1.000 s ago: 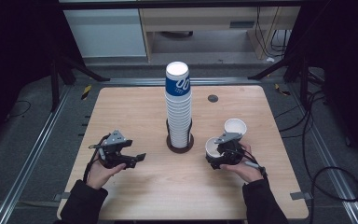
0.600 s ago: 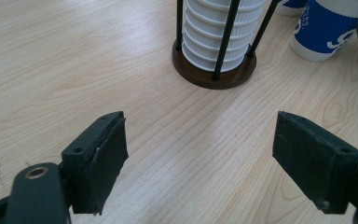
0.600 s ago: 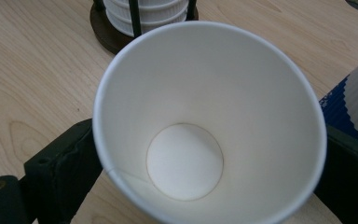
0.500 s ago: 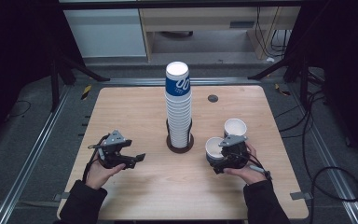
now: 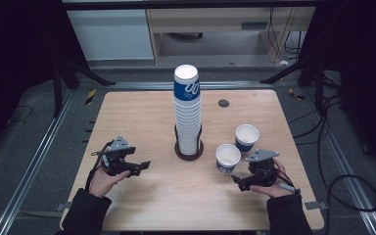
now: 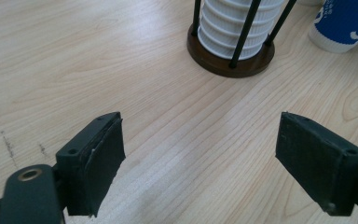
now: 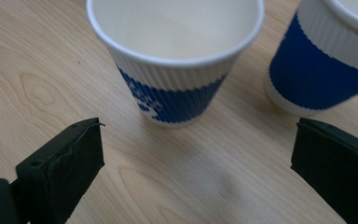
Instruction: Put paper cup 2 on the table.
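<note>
The right tool point(image 5: 237, 180) rests low over the wooden counter point(image 5: 142, 112) with its jaws spread wide; they have just been opening, and nothing sits between them now. Directly ahead of its tips stands the near paper cup point(image 5: 227, 157), upright on the counter, mouth up, white inside with a blue ribbed sleeve; in the right gripper view this near paper cup point(image 7: 175, 60) stands just beyond the two black pads and clear of both, not touching either one. A second paper cup point(image 5: 246, 137) stands upright a little farther from the right tool and off to its outer side, close beside the first but apart from it; in the right gripper view it point(image 7: 326, 60) rises beyond the right-hand pad. The left tool point(image 5: 144, 164) is held in the person's left hand on the other side of the counter, its jaws also wide apart with only bare wood between them in the left gripper view. Ahead of the left tool, toward the counter's middle, a tall stack of cups point(image 5: 187, 112) stands in a round dark holder point(image 5: 189, 152) with thin upright rods; in the left gripper view the holder point(image 6: 230, 63) lies well beyond the pads, and the stack's ribbed white lower cups fill it.
</note>
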`<state>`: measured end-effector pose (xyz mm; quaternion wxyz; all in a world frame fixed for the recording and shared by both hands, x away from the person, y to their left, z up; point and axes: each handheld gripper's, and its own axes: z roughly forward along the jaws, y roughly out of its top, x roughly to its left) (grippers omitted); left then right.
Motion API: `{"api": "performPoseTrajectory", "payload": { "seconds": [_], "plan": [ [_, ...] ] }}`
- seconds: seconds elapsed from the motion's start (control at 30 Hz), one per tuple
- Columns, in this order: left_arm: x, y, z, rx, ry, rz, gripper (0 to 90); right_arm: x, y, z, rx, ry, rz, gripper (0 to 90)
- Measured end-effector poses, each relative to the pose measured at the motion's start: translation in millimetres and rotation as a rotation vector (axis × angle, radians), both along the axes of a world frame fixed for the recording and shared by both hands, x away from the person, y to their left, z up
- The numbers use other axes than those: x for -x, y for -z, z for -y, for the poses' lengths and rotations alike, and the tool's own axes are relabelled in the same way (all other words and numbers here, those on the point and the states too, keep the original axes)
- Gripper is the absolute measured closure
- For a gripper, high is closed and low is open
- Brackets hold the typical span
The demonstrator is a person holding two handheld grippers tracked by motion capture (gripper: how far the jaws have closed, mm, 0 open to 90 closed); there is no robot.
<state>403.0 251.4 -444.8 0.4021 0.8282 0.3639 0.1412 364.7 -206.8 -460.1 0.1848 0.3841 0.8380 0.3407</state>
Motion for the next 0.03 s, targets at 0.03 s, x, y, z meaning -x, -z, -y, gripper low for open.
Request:
{"api": "performPoseTrajectory", "payload": {
  "seconds": [0.03],
  "plan": [
    [-0.9, 1.5, -0.7, -0.005, -0.005, -0.004, 14.2, 1.1, 0.3, 3.3, 0.001, 0.007, -0.001, 2.4]
  ]
}}
